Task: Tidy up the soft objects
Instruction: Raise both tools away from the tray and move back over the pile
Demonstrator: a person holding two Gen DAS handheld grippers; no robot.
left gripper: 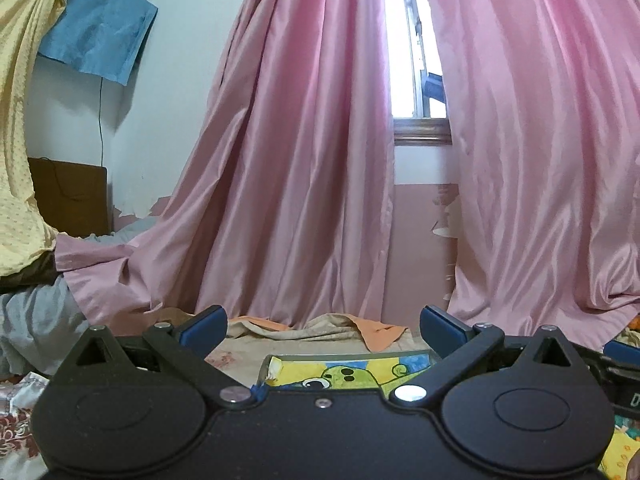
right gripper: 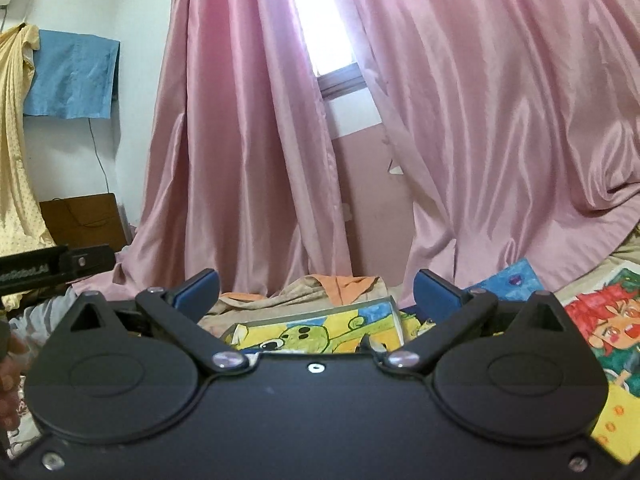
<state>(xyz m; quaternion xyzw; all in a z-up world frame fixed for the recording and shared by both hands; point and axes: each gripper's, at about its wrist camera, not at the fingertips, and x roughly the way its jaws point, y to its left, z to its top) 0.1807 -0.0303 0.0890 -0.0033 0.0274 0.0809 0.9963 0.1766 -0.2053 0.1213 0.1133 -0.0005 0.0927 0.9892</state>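
Two grippers are pointing toward a wall of pink curtains [left gripper: 304, 160], both with their blue-padded fingers standing wide apart and holding nothing. In the left wrist view, a yellow dotted cloth [left gripper: 16, 120] is hanging down the far left edge, with a blue cloth [left gripper: 96, 28] pinned on the wall just right of it in the upper left. Lower down, the left gripper [left gripper: 323, 330] is filling the bottom of the frame; the folded cartoon-print cloth [left gripper: 340, 374], yellow and green, is lying low at centre, between the two fingers and beneath their tips, not touching either. A crumpled beige and orange cloth [left gripper: 332, 330] is lying beyond it at the curtain's foot. In the right wrist view, the right gripper [right gripper: 316, 290] is hovering likewise, the same cartoon-print cloth [right gripper: 320, 330] showing between its fingers, nearer the right one. At the lower right edge a red-haired cartoon print [right gripper: 600, 320] is spreading over the bedding.
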